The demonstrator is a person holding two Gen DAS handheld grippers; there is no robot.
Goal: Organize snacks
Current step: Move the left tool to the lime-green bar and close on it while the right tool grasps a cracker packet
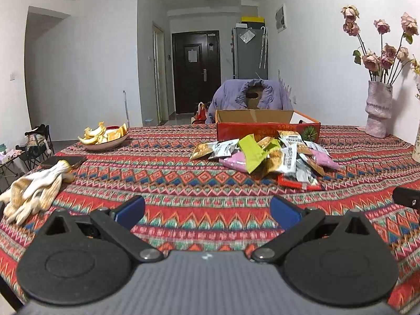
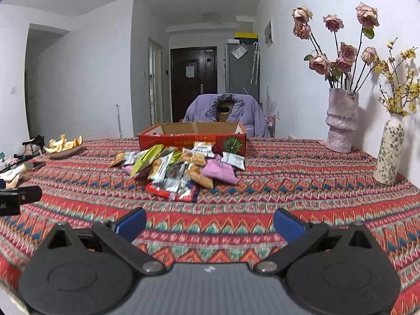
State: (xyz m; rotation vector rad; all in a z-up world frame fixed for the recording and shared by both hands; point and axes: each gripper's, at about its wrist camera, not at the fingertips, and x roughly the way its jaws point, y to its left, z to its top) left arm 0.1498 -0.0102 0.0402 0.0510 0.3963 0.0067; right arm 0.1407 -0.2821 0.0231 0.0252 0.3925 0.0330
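Left wrist view: left claw [image 1: 207,214] wide, empty, over bare patterned table [image 1: 183,183]; snack pile [image 1: 265,156] ahead-right, well apart, before open red box [image 1: 265,128]; gloves [image 1: 34,189] at left edge. Right wrist view: right claw [image 2: 210,223] wide, empty; snack pile [image 2: 181,168] ahead; vases [image 2: 341,120] along right wall.

A pile of snack packs [image 2: 181,169] lies on the desk [image 2: 288,183], right in front of an open box [image 2: 193,137]. Two vases [image 2: 341,120] stand right. A plate [image 1: 103,141] and gloves [image 1: 34,186] lie left, maybe beside a phone.
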